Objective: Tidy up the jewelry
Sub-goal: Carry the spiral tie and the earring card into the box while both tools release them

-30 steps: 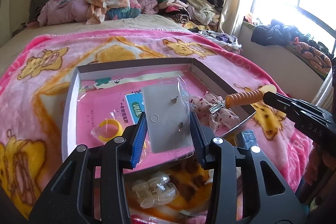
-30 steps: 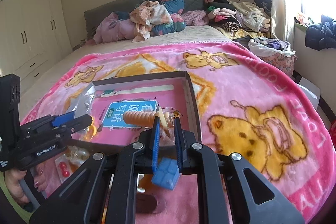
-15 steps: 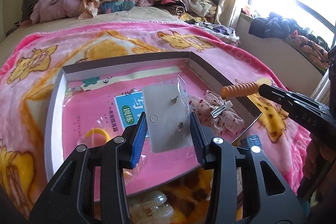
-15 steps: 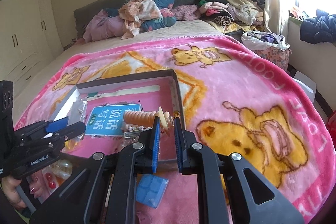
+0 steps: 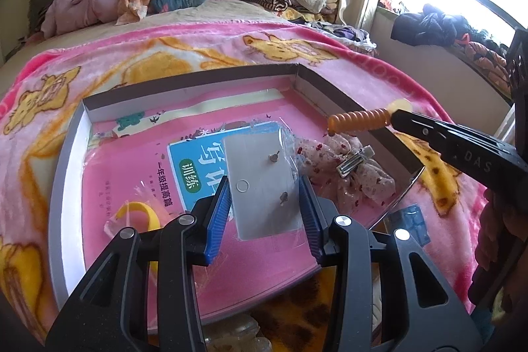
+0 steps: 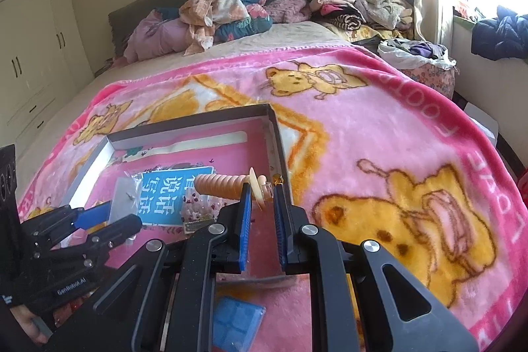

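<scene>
Both claws are over the shallow box [image 5: 307, 78] on the bed's pink blanket [image 6: 379, 127], and both are loaded. The left claw [image 5: 265, 197] is partly closed on a grey earring card [image 5: 264, 183] in a clear sleeve, blue pads pressing its two long edges, the card held above the box floor. The right claw [image 6: 262, 203] is nearly closed, pinching an orange spiral hair stick [image 6: 221, 185] by its disc end, so the ridged shaft juts out sideways over the box.

Risk, as I read it: that stick is held only at one end, a long lever in a narrow pinch. A nudge against the box wall, or against the other claw, could twist it loose. The sleeve is slick too; if the left pads relax unevenly, the card may slide out tilted and land on the floral hair bow [image 5: 349, 170] rather than on bare floor.

The left view gives what the right cannot: the two studs on the card, the yellow ring [image 5: 138, 213] in its bag at the near left of the box, the metal clip on the bow. The right view answers with the stick's disc and a small amber bead at the pads, plus a blue square case [image 6: 237, 322] on the blanket below the claw, outside the box.
</scene>
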Motion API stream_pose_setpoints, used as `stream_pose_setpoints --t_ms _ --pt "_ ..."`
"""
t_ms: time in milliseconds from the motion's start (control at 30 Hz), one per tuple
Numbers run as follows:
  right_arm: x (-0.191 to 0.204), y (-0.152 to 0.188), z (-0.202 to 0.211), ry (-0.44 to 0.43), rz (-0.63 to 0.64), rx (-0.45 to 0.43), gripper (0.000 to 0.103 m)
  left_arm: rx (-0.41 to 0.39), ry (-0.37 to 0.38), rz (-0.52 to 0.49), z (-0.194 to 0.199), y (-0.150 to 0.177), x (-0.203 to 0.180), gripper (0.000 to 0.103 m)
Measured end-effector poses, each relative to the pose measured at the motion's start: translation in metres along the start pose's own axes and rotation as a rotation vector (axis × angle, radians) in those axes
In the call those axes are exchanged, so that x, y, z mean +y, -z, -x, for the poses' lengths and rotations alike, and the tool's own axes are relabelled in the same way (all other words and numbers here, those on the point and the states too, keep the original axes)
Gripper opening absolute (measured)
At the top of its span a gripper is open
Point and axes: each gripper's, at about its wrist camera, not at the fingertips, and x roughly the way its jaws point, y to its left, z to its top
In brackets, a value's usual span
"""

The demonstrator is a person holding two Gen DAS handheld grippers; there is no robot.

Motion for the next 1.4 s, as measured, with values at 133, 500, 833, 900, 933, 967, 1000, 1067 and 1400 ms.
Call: stream_pose_setpoints --t_ms 133,500,833,900,933,967,1000,1067,1400 --pt "0.003 0.001 -0.008 0.003 0.011 0.014 0.013 0.008 0.002 0.003 -0.002 0.001 0.0 0.032" --pt "0.007 0.006 -0.024 0.016 0.01 0.041 0.014 0.026 0.012 0.01 -0.008 0.002 0.001 0.043" --pt "0.003 0.017 -0.017 -0.004 -0.018 0.041 0.026 0.014 0.005 0.008 -0.007 0.003 0.0 0.049" --pt "0.003 0.018 -0.014 -0.005 -0.016 0.035 0.028 0.01 0.001 0.01 -0.005 0.003 0.001 0.051" --pt "0.003 0.018 -0.012 -0.001 -0.013 0.031 0.029 0.008 -0.002 0.013 -0.004 0.003 0.001 0.052" --pt "0.003 0.019 -0.01 -0.001 -0.014 0.029 0.032 0.009 -0.004 0.015 -0.003 0.004 0.002 0.053" --pt "0.002 0.019 -0.007 -0.002 -0.019 0.023 0.036 0.01 -0.006 0.017 -0.003 0.004 0.003 0.053" --pt "0.001 0.019 -0.003 -0.005 -0.025 0.015 0.038 0.006 -0.01 0.021 -0.001 0.005 0.004 0.054" --pt "-0.004 0.026 0.02 -0.015 -0.051 -0.018 0.049 -0.016 -0.021 0.035 0.015 0.006 0.005 0.065"
